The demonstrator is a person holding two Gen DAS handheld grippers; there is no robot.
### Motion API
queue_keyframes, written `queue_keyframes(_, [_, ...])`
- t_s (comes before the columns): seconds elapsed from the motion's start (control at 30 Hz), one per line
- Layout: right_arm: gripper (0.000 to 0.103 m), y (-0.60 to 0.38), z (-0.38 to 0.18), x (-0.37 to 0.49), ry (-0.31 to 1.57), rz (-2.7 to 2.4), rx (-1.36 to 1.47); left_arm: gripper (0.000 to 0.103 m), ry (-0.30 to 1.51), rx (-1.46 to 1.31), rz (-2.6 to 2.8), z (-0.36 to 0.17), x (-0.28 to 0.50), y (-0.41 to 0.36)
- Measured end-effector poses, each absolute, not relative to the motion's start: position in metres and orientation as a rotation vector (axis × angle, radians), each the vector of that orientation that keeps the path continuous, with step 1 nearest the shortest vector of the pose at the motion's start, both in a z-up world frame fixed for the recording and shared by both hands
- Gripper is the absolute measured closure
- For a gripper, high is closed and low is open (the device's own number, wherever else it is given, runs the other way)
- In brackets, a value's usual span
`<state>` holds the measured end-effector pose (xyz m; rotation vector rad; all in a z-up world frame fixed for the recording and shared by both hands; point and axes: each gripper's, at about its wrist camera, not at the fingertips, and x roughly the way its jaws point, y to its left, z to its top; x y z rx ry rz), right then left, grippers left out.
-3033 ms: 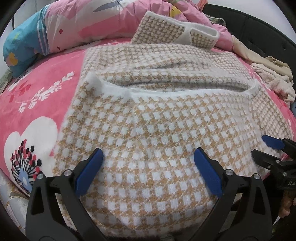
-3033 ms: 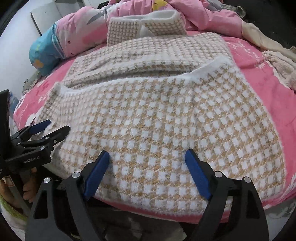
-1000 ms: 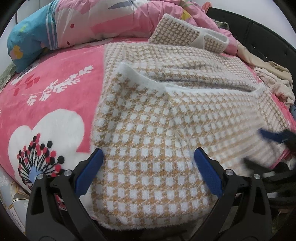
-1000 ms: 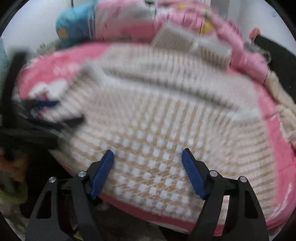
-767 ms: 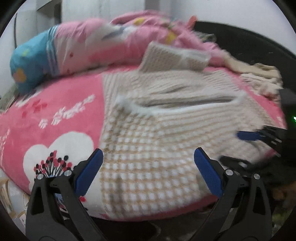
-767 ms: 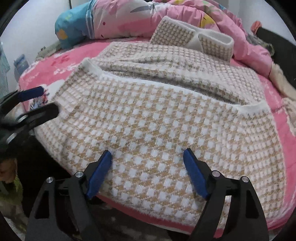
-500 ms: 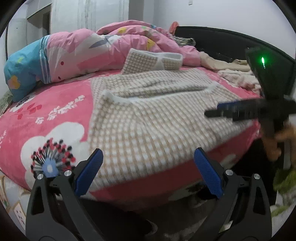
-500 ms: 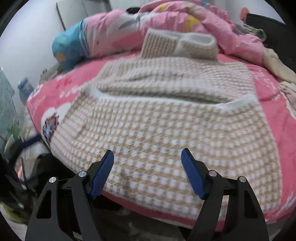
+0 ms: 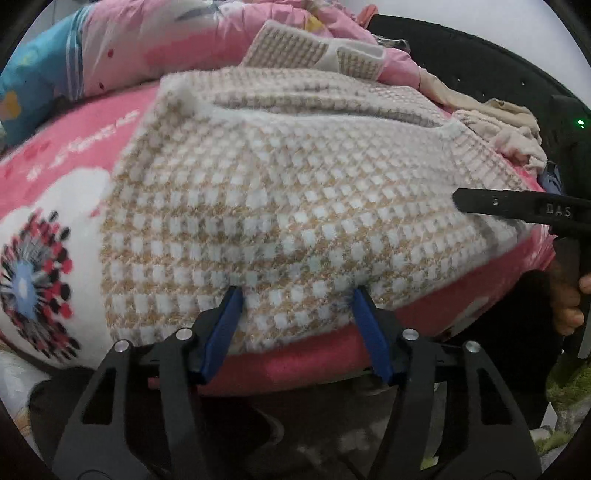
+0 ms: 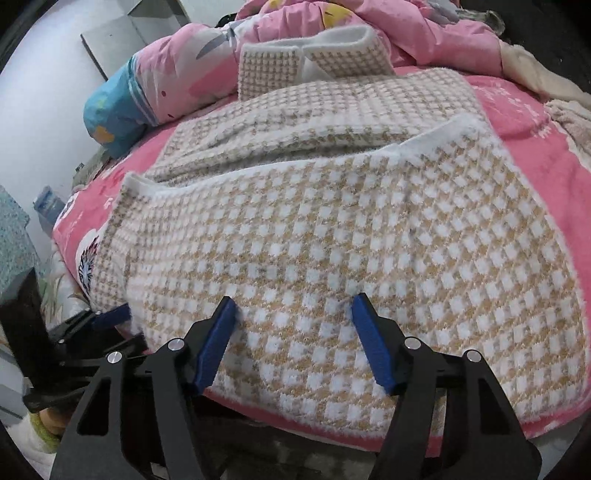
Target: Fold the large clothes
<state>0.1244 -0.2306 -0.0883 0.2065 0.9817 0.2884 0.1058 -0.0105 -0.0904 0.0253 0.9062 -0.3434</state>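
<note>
Left wrist, fuzzy checked knit garment (image 9: 280, 206), plush pink blanket (image 9: 74, 147)

pink floral blanket (image 9: 66, 155), rumpled pink quilt (image 10: 424, 33), black headboard (image 9: 461, 85)

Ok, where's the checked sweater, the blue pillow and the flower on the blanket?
checked sweater (image 10: 332, 240), right wrist view, middle of folded top layer
blue pillow (image 10: 110, 110), right wrist view, its end
flower (image 9: 26, 284), left wrist view, blue centre

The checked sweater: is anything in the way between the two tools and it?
Nothing visible is. The left tool and right tool both sit right at the near edge of the checked sweater, jaws closing with knit between them. Whether the pads are pressing it yet cannot be told.
</note>
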Motion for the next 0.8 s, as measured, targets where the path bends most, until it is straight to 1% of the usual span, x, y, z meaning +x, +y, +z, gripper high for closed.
queue_keyframes(0.13, [0.039,-0.242,-0.076,0.121,0.974,0.301,0.223,0.043,0.844,-0.005,-0.377,-0.061,0.101,-0.005])
queue_keyframes(0.2, [0.039,-0.252,-0.06,0.12,0.923,0.283,0.211,0.041,0.775,0.004,-0.366,-0.041,0.107,0.0])
queue_keyframes(0.23, [0.039,-0.257,-0.055,0.122,0.902,0.267,0.206,0.038,0.764,0.005,-0.354,-0.038,0.114,0.001])
queue_keyframes(0.3, [0.038,-0.27,-0.048,0.128,0.875,0.214,0.191,0.037,0.774,-0.001,-0.296,-0.038,0.135,0.007])
queue_keyframes(0.33, [0.038,-0.278,-0.048,0.134,0.87,0.18,0.186,0.037,0.806,-0.014,-0.268,-0.044,0.149,0.011])
queue_keyframes(0.4, [0.038,-0.294,-0.061,0.148,0.891,0.115,0.162,0.036,0.917,-0.067,-0.209,-0.069,0.177,0.025])
queue_keyframes(0.43, [0.038,-0.304,-0.08,0.158,0.947,0.081,0.16,0.035,0.93,-0.111,-0.221,-0.076,0.181,0.031])
queue_keyframes(0.5, [0.038,-0.315,-0.094,0.163,0.967,0.112,0.217,0.035,0.902,-0.112,-0.231,-0.07,0.178,0.03])
queue_keyframes(0.6, [0.038,-0.313,-0.075,0.162,0.96,0.107,0.183,0.035,0.88,-0.077,-0.233,-0.056,0.171,0.025])
queue_keyframes(0.7, [0.038,-0.314,-0.052,0.166,0.892,0.131,0.214,0.034,0.815,-0.092,-0.272,-0.035,0.172,0.022])
queue_keyframes(0.73, [0.038,-0.315,-0.049,0.169,0.882,0.136,0.226,0.032,0.805,-0.087,-0.278,-0.03,0.176,0.018])
queue_keyframes(0.8, [0.038,-0.314,-0.053,0.181,0.888,0.137,0.237,0.031,0.815,-0.073,-0.273,-0.029,0.192,0.007])
